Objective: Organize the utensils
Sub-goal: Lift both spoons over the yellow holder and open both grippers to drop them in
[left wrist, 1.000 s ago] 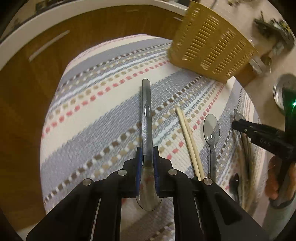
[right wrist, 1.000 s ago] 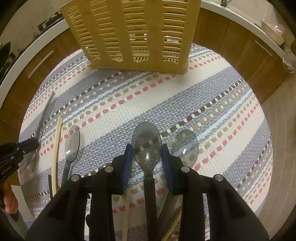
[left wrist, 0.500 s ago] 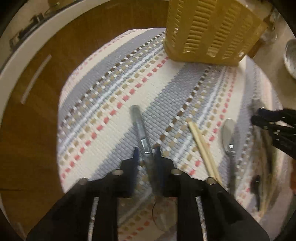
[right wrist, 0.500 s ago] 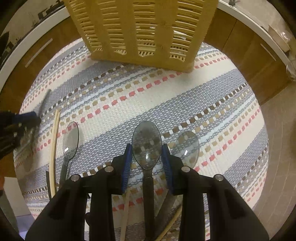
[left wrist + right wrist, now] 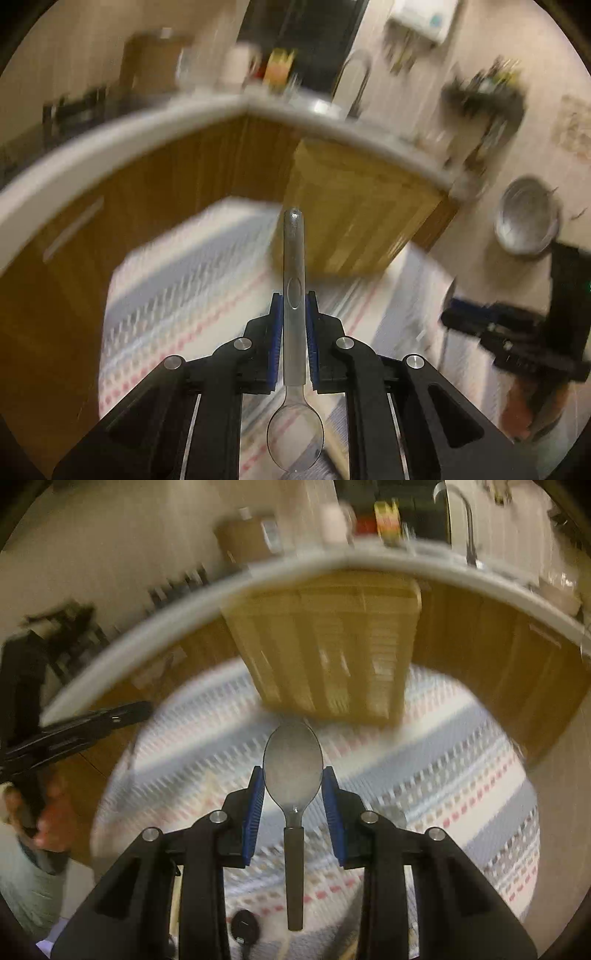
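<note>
My left gripper (image 5: 294, 306) is shut on the handle of a clear plastic spoon (image 5: 294, 266), handle pointing forward, bowl back under the fingers, lifted above the striped mat (image 5: 177, 295). My right gripper (image 5: 293, 779) is shut on the bowl of a second clear spoon (image 5: 293, 764) with a dark handle, also lifted off the mat (image 5: 461, 775). The yellow slotted utensil basket (image 5: 354, 210) stands ahead at the mat's far edge; it also shows in the right wrist view (image 5: 325, 646). Both views are motion-blurred.
Wooden cabinets under a white counter edge (image 5: 110, 136) curve behind the mat. A metal bowl (image 5: 526, 218) sits on the floor at the right. The right gripper shows in the left wrist view (image 5: 509, 339). A dark utensil (image 5: 243, 925) lies on the mat near me.
Both grippers have lifted their spoons off the mat and tilted up, so the counter and wall came into view. The basket now sits nearer the centre of both views.
</note>
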Demonstrator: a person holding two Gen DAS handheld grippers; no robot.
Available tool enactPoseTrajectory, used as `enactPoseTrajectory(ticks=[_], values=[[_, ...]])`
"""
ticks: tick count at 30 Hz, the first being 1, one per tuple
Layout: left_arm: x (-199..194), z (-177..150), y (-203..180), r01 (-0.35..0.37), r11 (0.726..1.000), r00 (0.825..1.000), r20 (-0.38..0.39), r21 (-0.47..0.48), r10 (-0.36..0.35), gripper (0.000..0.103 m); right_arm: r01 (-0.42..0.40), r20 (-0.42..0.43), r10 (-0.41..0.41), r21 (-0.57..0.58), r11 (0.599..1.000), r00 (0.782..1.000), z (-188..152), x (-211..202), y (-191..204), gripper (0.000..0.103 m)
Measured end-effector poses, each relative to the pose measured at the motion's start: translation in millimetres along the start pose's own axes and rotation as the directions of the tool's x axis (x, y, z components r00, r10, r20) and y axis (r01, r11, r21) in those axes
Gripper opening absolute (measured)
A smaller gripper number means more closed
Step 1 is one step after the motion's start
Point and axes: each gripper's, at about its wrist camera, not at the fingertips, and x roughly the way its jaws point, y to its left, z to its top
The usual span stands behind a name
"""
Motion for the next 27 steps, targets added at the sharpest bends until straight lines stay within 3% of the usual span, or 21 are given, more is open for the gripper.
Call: enactPoseTrajectory(ticks=[2, 6, 9, 13, 19, 25, 27], values=[[-12.2, 16.9, -13.3, 0.009, 1.000, 0.994, 0.109, 0.015, -0.010, 0.010, -0.012, 0.076, 0.013, -0.005, 1.000, 0.997, 9.1, -16.4, 2.6, 0.029], [-20.8, 57.3, -29.8, 0.022, 0.999, 0.965, 0.260, 0.035, -0.030, 0.010, -0.019, 0.236, 0.019, -0.003, 1.000, 0.972, 47.0, -45.0, 0.2, 0.029], [-24.0, 82.3, -36.2, 0.050, 0.998, 0.946, 0.317, 0.038, -0.060, 0.010, -0.022, 0.325, 0.012, 0.025, 0.999, 0.945, 78.9, -55.4, -7.3, 0.029], [0.0, 120.1, -41.6, 0.083, 0.995, 0.913, 0.395, 0.054, -0.097, 0.010, 0.047, 0.430, -0.070, 0.065, 0.997, 0.900, 125.1, -52.9, -29.3, 0.029], [61.1, 140.2, -32.4, 0.085, 0.994, 0.896, 0.431, 0.068, -0.106, 0.010, 0.088, 0.478, -0.154, 0.158, 0.983, 0.865, 165.1, -17.8, -74.4, 0.029], [93.1, 130.4, -23.2, 0.050, 0.996, 0.897, 0.435, 0.077, -0.079, 0.010, 0.155, 0.475, -0.218, 0.169, 0.973, 0.852, 158.9, 21.1, -91.2, 0.029], [96.1, 125.8, -19.9, 0.044, 0.996, 0.899, 0.431, 0.083, -0.076, 0.010, 0.188, 0.487, -0.242, 0.157, 0.970, 0.839, 150.7, 24.7, -86.7, 0.029]])
